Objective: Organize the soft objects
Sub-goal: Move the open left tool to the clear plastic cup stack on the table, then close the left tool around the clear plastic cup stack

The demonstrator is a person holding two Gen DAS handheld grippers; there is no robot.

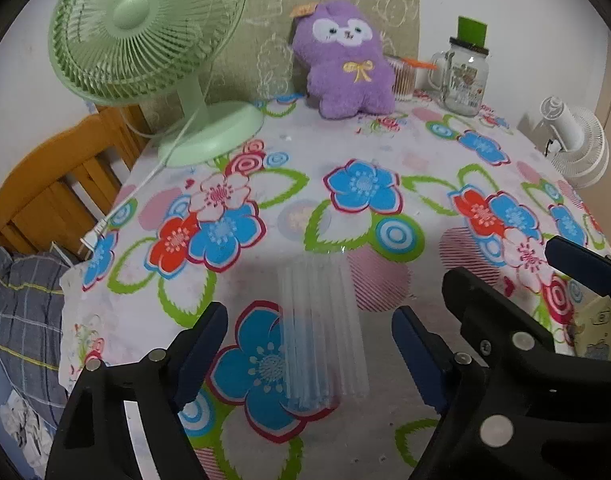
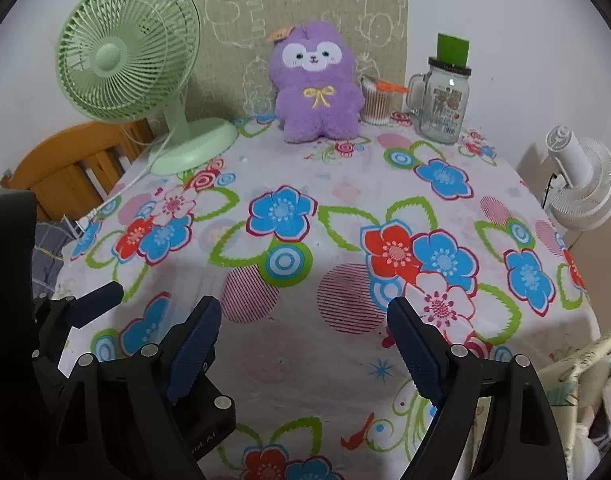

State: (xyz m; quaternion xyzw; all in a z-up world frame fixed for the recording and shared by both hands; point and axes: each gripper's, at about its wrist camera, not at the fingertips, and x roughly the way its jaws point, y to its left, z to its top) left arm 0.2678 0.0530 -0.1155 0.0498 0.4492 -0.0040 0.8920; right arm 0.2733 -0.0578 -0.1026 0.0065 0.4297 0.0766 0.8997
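Left tool [image 1: 309, 344]: jaws spread wide above the near edge of the worktop, pads not touching anything; a clear bundle of straws [image 1: 321, 332] lies on the cloth between them.
Right tool [image 2: 303, 344]: jaws spread too, nothing between the pads but flowered cloth; it hangs over the near edge, just beside the left tool, whose blue pad shows at the lower left of the right wrist view.
Straws: flat on the flowered cloth near the front edge, pointing away toward the back.
Worktop [image 2: 345, 208]: covered by a white cloth with blue, red and green flowers.
Green fan [image 1: 145, 32]: upright at the back left corner, its cord trailing off the left edge.
Purple plush toy [image 1: 345, 64]: sitting upright at the middle of the back edge, leaning on a patterned board against the wall.
Cotton swab box [image 2: 379, 104]: just right of the plush toy, touching or nearly so.
Glass mug jar [image 2: 443, 100]: near the back right corner, green cap on its lid.
White fan [image 2: 585, 188]: off the right edge.
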